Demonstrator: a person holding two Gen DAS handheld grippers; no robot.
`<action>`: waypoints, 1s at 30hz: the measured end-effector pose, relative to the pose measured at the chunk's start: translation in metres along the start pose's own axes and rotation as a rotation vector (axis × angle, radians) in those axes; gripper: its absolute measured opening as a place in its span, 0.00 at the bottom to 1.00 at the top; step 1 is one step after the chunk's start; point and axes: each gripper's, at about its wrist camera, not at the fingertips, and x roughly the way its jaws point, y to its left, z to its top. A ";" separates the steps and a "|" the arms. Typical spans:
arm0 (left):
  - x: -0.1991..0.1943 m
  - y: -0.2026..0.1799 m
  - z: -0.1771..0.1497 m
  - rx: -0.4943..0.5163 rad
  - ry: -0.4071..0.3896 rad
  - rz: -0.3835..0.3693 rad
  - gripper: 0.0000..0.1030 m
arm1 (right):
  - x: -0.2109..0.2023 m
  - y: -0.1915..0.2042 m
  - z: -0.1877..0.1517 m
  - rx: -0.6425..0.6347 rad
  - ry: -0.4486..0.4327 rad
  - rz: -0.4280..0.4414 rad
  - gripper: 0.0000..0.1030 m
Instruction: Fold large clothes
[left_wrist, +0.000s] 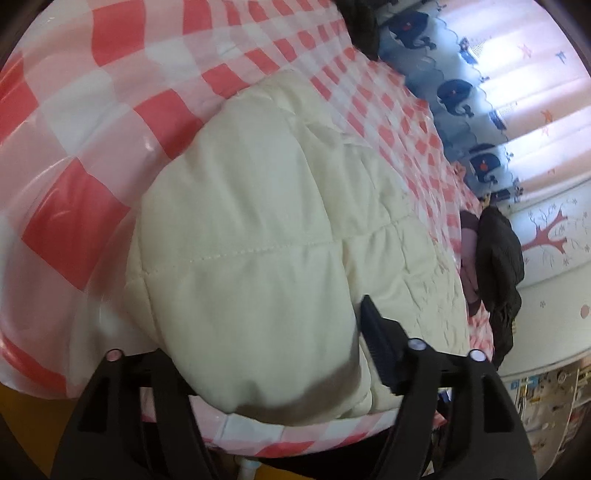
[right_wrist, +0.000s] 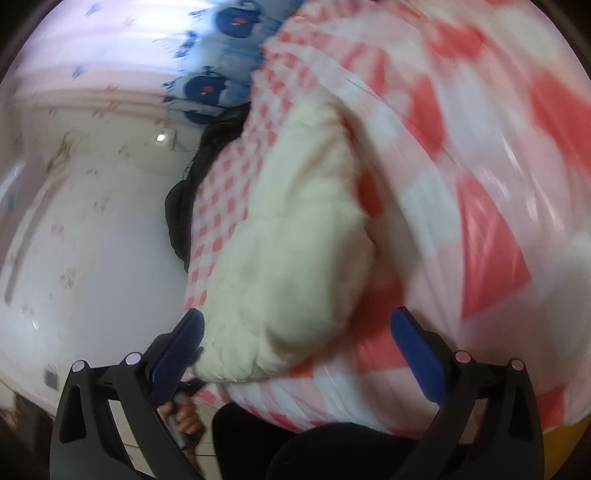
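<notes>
A cream quilted jacket (left_wrist: 258, 206) lies bunched on a red-and-white checked cloth (left_wrist: 92, 110) that covers a bed. My left gripper (left_wrist: 269, 314) is right over its near end. A puffy fold fills the space between the jaws and hides the left finger, while the black right finger (left_wrist: 376, 343) stands beside the fold. In the blurred right wrist view the jacket (right_wrist: 295, 221) runs away from me. My right gripper (right_wrist: 295, 317) stands open around its near end, the left blue pad (right_wrist: 181, 347) close against the fabric and the right blue pad (right_wrist: 417, 358) well clear of it.
A dark garment (left_wrist: 498, 258) and a pink one (left_wrist: 467, 251) hang at the bed's far edge. Behind them are a blue-patterned curtain (left_wrist: 454, 92) and a white wall with a tree sticker (left_wrist: 546, 236). A hand (right_wrist: 181, 413) and dark clothing (right_wrist: 314, 450) show low down.
</notes>
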 end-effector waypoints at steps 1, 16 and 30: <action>0.001 -0.003 0.000 -0.004 -0.013 0.006 0.73 | 0.001 0.002 0.002 -0.012 -0.007 0.001 0.95; -0.043 -0.053 -0.009 0.190 0.006 0.142 0.42 | -0.003 0.053 -0.005 -0.156 0.001 -0.011 0.29; -0.026 0.012 -0.044 0.107 -0.007 0.167 0.90 | -0.069 0.071 -0.046 -0.307 -0.296 -0.413 0.63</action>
